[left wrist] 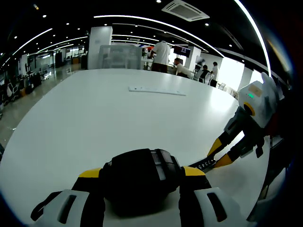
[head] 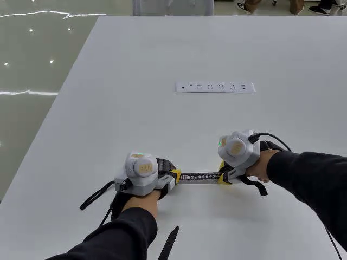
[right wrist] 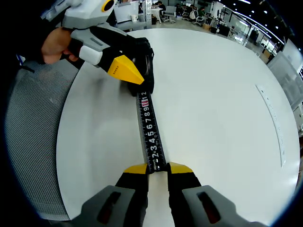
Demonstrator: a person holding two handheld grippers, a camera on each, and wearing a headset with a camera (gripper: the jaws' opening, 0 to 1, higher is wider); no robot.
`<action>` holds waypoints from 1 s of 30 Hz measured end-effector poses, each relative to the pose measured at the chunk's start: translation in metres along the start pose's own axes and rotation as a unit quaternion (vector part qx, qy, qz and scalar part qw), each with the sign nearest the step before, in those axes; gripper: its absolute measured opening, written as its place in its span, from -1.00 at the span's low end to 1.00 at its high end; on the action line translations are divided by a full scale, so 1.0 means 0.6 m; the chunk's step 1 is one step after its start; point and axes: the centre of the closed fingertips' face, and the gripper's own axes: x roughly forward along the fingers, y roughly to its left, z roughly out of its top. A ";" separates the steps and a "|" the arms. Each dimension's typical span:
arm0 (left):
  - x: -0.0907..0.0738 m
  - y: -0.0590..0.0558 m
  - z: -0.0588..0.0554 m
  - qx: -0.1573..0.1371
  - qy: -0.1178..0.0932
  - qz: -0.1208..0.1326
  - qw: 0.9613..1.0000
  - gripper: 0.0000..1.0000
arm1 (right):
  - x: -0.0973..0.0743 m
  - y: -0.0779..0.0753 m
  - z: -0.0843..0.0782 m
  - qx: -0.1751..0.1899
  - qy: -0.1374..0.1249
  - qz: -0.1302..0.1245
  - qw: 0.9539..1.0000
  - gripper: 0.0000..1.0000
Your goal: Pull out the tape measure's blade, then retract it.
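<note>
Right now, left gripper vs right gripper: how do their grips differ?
1. The left gripper clamps the tape measure's black case; the right gripper pinches the end of the blade.
2. The left gripper's jaws stand wide apart around the case; the right gripper's jaws are nearly together on the thin blade.
Shared: both have yellow tips, both are shut on something, and they face each other along the short pulled-out blade.
</note>
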 end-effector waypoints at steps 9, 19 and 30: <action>-0.001 0.000 0.000 -0.001 -0.001 0.001 1.000 0.19 | 0.006 0.004 0.019 0.005 -0.016 -0.003 1.000 -0.79; -0.002 0.000 0.001 -0.005 -0.003 0.001 1.000 0.18 | 0.011 0.006 0.032 0.005 -0.022 -0.003 1.000 -0.79; -0.003 0.002 0.002 -0.010 -0.005 -0.004 1.000 0.18 | 0.019 0.011 0.048 0.016 -0.029 0.003 0.999 -0.79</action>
